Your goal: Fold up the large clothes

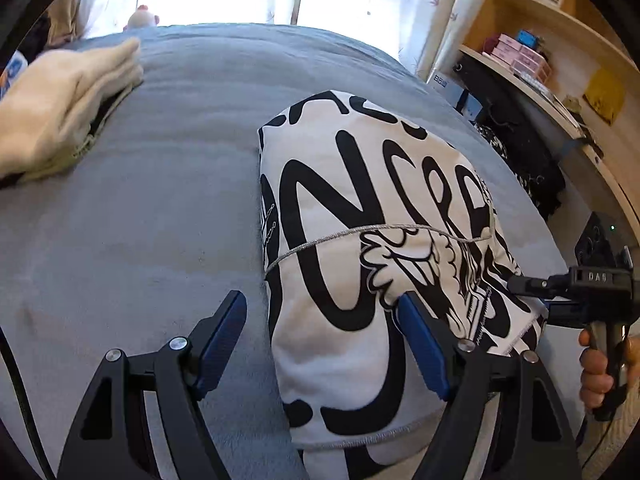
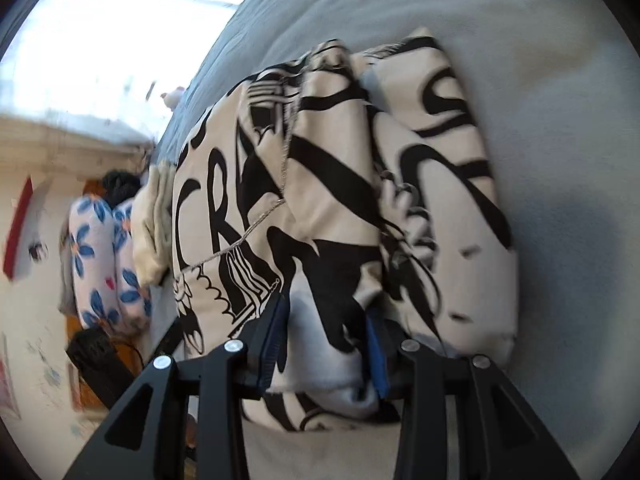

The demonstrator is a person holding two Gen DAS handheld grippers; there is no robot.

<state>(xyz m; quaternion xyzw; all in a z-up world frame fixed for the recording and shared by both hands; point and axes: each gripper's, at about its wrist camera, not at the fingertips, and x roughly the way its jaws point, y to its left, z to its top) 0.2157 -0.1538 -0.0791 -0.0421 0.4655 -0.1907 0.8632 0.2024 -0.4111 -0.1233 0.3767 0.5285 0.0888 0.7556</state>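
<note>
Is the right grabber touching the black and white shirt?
Touching. In the right wrist view, a fold of the shirt sits bunched between the right grabber's blue pads, which press on it from both sides.

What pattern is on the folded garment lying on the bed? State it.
White with bold black lettering and drawings on the garment; clearest in the left wrist view.

Folded garment (image 1: pixel 360 216) on bed (image 1: pixel 160 208)
</note>
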